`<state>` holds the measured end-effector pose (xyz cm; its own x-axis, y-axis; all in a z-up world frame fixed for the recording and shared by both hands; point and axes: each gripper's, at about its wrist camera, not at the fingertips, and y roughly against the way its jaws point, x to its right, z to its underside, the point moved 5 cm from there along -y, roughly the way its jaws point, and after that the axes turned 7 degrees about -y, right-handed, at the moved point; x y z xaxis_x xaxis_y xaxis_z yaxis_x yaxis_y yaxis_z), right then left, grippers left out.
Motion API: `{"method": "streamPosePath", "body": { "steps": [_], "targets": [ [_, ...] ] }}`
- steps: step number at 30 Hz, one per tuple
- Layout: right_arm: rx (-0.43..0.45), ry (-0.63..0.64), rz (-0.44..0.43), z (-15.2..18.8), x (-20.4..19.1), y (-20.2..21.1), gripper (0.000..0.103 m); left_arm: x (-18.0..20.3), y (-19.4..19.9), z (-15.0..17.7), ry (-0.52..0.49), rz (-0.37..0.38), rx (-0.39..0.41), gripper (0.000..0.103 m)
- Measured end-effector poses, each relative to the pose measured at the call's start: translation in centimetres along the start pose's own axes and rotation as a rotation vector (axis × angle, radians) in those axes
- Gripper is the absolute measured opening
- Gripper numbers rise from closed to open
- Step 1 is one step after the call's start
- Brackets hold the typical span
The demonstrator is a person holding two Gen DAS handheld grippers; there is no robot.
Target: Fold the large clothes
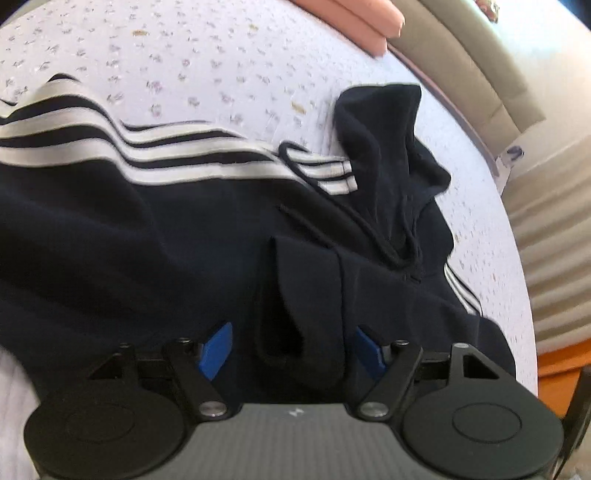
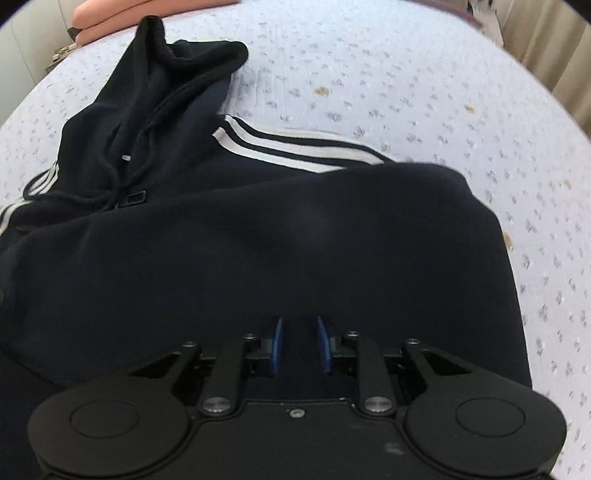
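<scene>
A dark navy hoodie (image 1: 155, 236) with white sleeve stripes (image 1: 110, 147) lies on a floral bedsheet (image 1: 207, 66). Its hood (image 1: 388, 140) and drawstring lie toward the right. My left gripper (image 1: 295, 347) is open, its blue pads (image 1: 218, 349) wide apart on either side of a raised fold of the fabric (image 1: 306, 310). In the right wrist view the hoodie (image 2: 258, 240) fills the middle, hood (image 2: 159, 85) at upper left, striped sleeve (image 2: 295, 147) behind. My right gripper (image 2: 299, 343) has its pads (image 2: 277, 345) close together with dark fabric between them.
A pink folded item (image 1: 354, 22) lies at the far edge of the bed, and also shows in the right wrist view (image 2: 122, 14). A beige bed frame (image 1: 480, 74) and a ribbed light surface (image 1: 546, 229) are to the right. An orange wooden edge (image 1: 561, 373) shows at lower right.
</scene>
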<state>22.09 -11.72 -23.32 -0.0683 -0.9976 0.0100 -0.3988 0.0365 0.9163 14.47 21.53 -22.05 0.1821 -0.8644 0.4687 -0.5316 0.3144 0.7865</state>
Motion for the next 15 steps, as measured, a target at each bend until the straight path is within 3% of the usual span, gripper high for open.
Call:
{"method": "streamPosePath", "body": {
  "steps": [1,2,3,7,11,12,15],
  "targets": [
    [0.008,0.018,0.013,0.2,-0.3,0.1,0.028,0.2,-0.3,-0.2,-0.008,-0.014,0.002,0.035],
    [0.014,0.030,0.023,0.4,-0.6,0.2,0.028,0.5,-0.7,-0.3,-0.017,-0.027,-0.010,0.018],
    [0.018,0.038,0.032,0.3,-0.8,0.0,0.028,0.8,-1.2,-0.3,-0.034,-0.033,-0.027,0.007],
    [0.009,0.036,0.034,-0.2,-1.1,0.2,0.028,2.2,0.4,-0.9,-0.103,-0.011,0.058,0.004],
    [0.048,0.021,-0.015,-1.1,-1.4,2.7,0.028,3.5,4.6,-2.9,-0.130,0.051,0.172,0.004],
    [0.066,0.016,-0.026,-1.3,-1.6,3.6,0.028,3.5,5.8,-3.4,-0.151,0.032,0.199,0.004],
    [0.114,0.003,-0.039,-1.8,-1.7,5.5,0.028,2.1,8.3,-4.3,-0.202,-0.119,0.235,0.004]
  ]
}}
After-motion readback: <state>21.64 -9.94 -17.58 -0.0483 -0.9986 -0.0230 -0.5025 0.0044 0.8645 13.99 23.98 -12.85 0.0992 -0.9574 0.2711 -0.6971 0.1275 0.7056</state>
